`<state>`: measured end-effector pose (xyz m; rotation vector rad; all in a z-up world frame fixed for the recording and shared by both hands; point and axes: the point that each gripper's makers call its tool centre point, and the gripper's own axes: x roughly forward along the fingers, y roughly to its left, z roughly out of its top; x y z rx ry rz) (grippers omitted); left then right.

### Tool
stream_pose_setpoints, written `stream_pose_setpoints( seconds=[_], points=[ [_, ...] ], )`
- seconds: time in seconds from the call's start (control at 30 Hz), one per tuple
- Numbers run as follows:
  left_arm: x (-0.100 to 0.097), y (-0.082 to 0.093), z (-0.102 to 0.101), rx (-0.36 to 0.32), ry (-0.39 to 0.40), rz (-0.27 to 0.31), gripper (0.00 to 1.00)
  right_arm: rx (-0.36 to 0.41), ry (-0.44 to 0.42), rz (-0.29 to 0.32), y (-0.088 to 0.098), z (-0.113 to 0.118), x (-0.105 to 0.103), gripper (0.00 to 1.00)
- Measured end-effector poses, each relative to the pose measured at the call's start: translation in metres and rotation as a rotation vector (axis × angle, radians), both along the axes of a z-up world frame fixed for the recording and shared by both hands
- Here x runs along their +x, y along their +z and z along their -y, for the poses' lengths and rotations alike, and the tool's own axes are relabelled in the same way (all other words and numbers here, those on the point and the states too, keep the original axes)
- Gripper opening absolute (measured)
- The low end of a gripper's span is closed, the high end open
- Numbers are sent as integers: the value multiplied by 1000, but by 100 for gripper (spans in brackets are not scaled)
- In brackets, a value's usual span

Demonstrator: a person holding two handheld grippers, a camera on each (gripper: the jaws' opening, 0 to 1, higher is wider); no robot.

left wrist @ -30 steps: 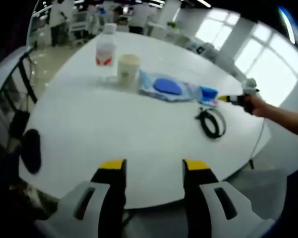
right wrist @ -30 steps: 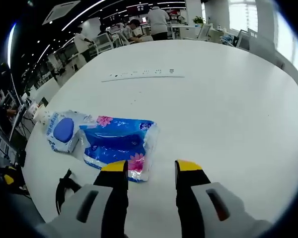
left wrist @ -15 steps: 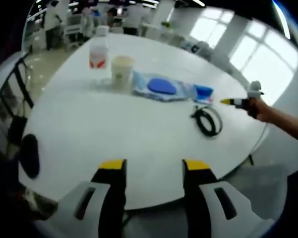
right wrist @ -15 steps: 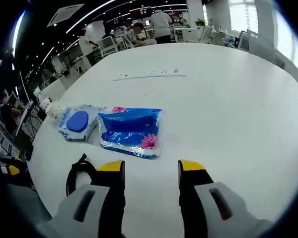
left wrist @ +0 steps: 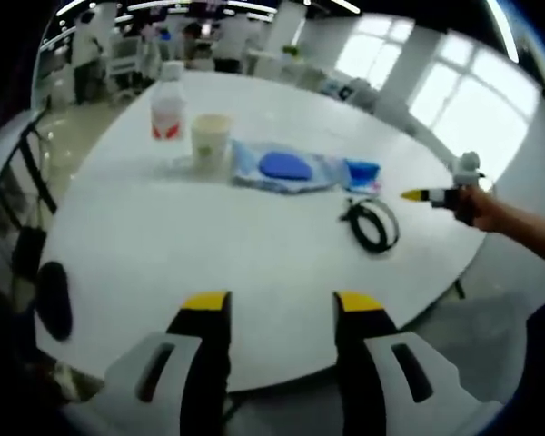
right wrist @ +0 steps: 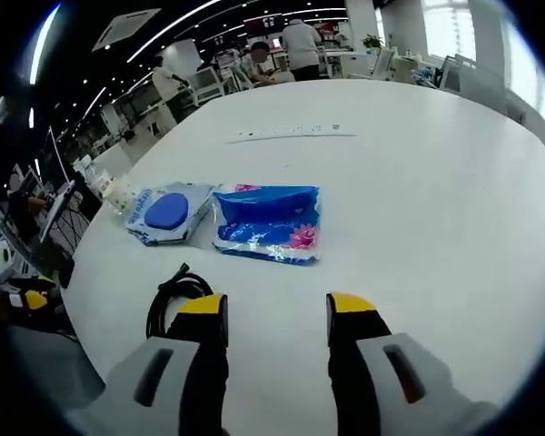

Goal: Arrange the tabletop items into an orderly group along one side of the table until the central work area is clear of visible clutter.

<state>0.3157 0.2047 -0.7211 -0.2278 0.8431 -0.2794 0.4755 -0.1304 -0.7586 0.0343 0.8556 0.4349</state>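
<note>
In the left gripper view a row runs along the far side of the white table [left wrist: 209,245]: a clear bottle with a red label [left wrist: 168,104], a paper cup [left wrist: 209,139], a wipes pack with a blue lid [left wrist: 282,168] and a blue tissue pack [left wrist: 361,173]. A black cable coil [left wrist: 371,224] lies just in front of them. My left gripper [left wrist: 282,313] hangs open over the near edge, holding nothing. In the right gripper view my right gripper [right wrist: 277,313] is open and short of the tissue pack [right wrist: 271,222], with the wipes pack [right wrist: 168,212] and the cable coil [right wrist: 177,295] to its left.
A dark oval object [left wrist: 54,300] sits at the table's left edge, near a black chair frame [left wrist: 23,182]. A thin white strip [right wrist: 291,134] lies on the far tabletop. A hand [left wrist: 481,207] holds the other gripper at the right edge. People and desks stand beyond.
The right gripper has drawn back from the tissue pack, which now lies farther ahead of its jaws. The left gripper view has shifted slightly. The items on the table have not moved.
</note>
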Motion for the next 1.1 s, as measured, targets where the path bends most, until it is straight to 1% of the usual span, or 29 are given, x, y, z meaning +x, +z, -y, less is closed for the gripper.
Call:
stream_pose_setpoints(
  seconds=[0.13,0.17,0.27,0.3,0.37,0.4,0.43,0.5,0.57,0.7,0.77,0.8,0.87,0.97,1.1],
  points=[
    [0,0,1,-1,-6,0,42,8,48,-11,-5,-22,-6,41],
    [0,0,1,-2,-6,-1,42,6,54,-12,-5,-24,-7,41],
    [0,0,2,0,-8,-2,42,-36,132,-14,-12,-41,-12,39],
    [0,0,3,-3,-10,-3,42,-56,168,-6,-14,-48,-14,37],
    [0,0,2,1,-13,-4,42,-99,239,26,-17,-58,-14,28],
    [0,0,2,1,-12,-4,42,-117,269,34,-18,-62,-14,26],
    [1,0,2,0,-11,-3,42,-131,291,24,-27,-60,-13,26],
    [1,1,2,-4,-7,-1,42,-163,326,16,-36,-61,-9,28],
    [0,1,1,-5,-1,0,42,-204,371,38,-40,-64,-1,28],
    [0,1,0,-8,4,0,42,-269,451,68,-45,-67,5,26],
    [0,0,1,-12,4,-5,42,-278,480,59,-52,-68,5,23],
    [0,0,0,-12,4,-5,42,-290,489,50,-55,-68,5,23],
    [0,0,0,-12,6,-3,42,-303,494,58,-56,-67,8,23],
    [-1,0,0,-14,8,-5,42,-292,495,64,-54,-71,10,22],
    [-1,0,0,-30,17,-12,41,-307,512,63,-56,-75,11,22]
  ],
)
